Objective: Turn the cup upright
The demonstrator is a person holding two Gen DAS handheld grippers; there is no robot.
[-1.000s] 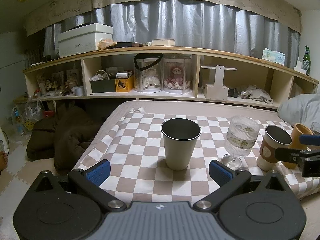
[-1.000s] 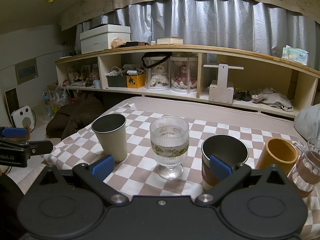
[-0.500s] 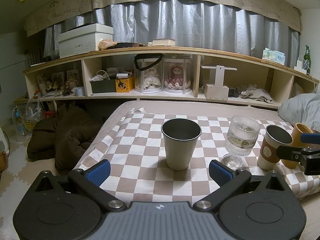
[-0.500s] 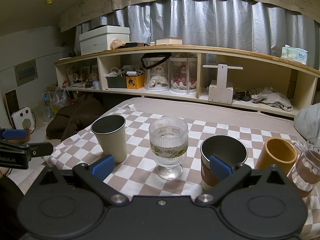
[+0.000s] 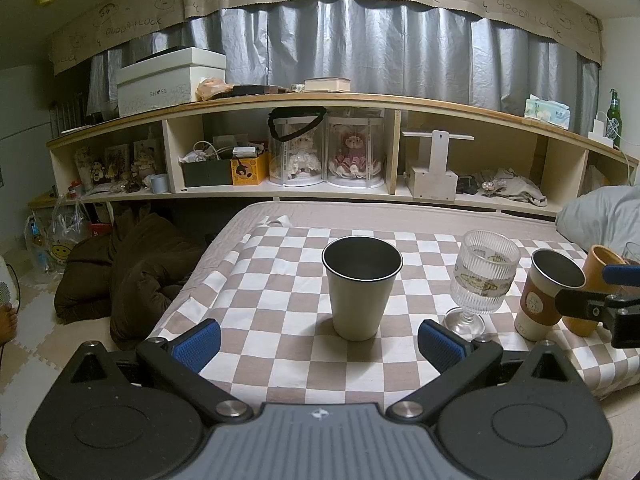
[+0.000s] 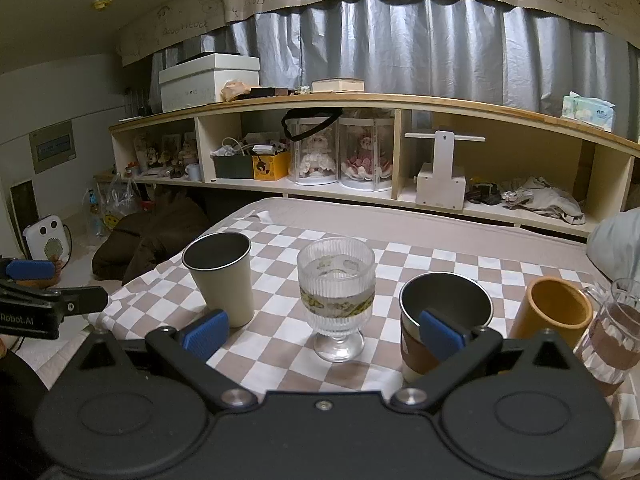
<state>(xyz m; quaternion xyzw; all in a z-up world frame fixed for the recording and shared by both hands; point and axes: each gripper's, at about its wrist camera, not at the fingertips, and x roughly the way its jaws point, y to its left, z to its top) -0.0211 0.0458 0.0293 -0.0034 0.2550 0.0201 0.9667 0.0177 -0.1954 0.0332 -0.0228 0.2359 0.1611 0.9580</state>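
A cream metal tumbler [image 5: 361, 288] stands upright on the checkered cloth [image 5: 280, 280]; it also shows in the right wrist view [image 6: 222, 278]. A ribbed glass goblet [image 6: 336, 300], a sleeved metal cup [image 6: 440, 320], an orange cup [image 6: 554, 316] and a glass mug [image 6: 612, 332] stand upright to its right. My left gripper [image 5: 320, 346] is open and empty, just short of the tumbler. My right gripper [image 6: 324, 334] is open and empty, in front of the goblet. The right gripper also shows at the edge of the left wrist view [image 5: 600, 304].
The cloth lies on a bed [image 5: 400, 216] before a long shelf unit [image 5: 320, 100] full of boxes and dolls. A dark brown heap [image 5: 132, 268] lies on the floor at left. A grey pillow [image 5: 604, 216] sits at right.
Both grippers have drawn back slightly from the cups. Nothing on the cloth has moved.
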